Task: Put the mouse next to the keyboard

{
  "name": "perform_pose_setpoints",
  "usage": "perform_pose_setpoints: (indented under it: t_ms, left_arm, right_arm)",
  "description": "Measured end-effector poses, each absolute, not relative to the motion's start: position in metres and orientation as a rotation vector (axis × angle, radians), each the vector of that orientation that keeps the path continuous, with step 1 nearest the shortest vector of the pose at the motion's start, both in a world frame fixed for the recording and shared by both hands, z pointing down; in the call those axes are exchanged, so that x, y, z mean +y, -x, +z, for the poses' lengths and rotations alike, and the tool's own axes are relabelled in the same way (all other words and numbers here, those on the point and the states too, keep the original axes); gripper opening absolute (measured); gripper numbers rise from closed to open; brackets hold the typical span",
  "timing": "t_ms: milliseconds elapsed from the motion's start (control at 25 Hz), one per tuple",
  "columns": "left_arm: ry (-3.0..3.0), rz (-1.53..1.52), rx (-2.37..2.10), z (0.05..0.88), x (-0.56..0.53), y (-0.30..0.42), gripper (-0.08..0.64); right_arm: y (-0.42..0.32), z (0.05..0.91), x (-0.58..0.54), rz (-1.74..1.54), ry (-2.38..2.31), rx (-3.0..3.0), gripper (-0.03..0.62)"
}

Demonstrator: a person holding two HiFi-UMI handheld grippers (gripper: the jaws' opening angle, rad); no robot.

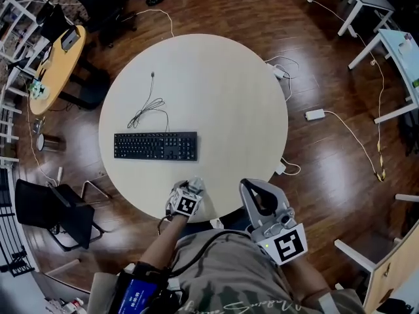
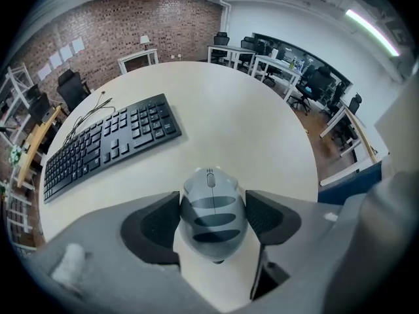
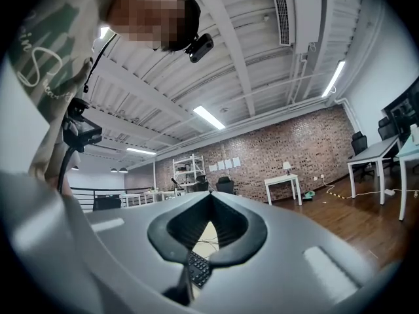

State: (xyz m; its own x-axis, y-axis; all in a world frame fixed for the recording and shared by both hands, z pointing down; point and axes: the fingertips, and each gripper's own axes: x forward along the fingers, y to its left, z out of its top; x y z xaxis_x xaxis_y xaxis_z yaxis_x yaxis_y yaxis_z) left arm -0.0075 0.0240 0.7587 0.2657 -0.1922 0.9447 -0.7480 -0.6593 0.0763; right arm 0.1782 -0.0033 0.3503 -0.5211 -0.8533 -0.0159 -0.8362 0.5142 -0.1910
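Note:
A grey mouse point(image 2: 211, 211) with dark stripes sits between the jaws of my left gripper point(image 2: 211, 201), which is shut on it. The mouse hangs over the near edge of the round white table point(image 2: 262, 123). The black keyboard point(image 2: 105, 146) lies ahead and to the left on the table, also seen in the head view as the keyboard point(image 1: 155, 146). There my left gripper point(image 1: 193, 187) is at the table's front edge, right of the keyboard's right end. My right gripper point(image 1: 253, 188) is held off the table, near the person's body, its jaws shut on nothing point(image 3: 209, 205).
A thin black cable point(image 1: 149, 108) lies coiled behind the keyboard. Around the table are a wooden floor, a black chair point(image 1: 62, 214) at the left, white desks point(image 1: 386, 38) at the back right, and a power strip with cords point(image 1: 315, 114).

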Motion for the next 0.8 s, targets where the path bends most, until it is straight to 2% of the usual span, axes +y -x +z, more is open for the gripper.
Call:
perform_pose_setpoints:
  t_ms: [440,800]
  left_arm:
    - [-2.132,1.457,-0.674,0.760,0.002,-0.061,0.327]
    - [-2.198,1.483,-0.576,0.760,-0.021,-0.109,0.330]
  right_arm:
    - [-0.197,0.359,-0.002,-0.136,1.571,2.684,0.006]
    - [-0.229,0.377,-0.014,-0.206,1.649,2.638,0.006]
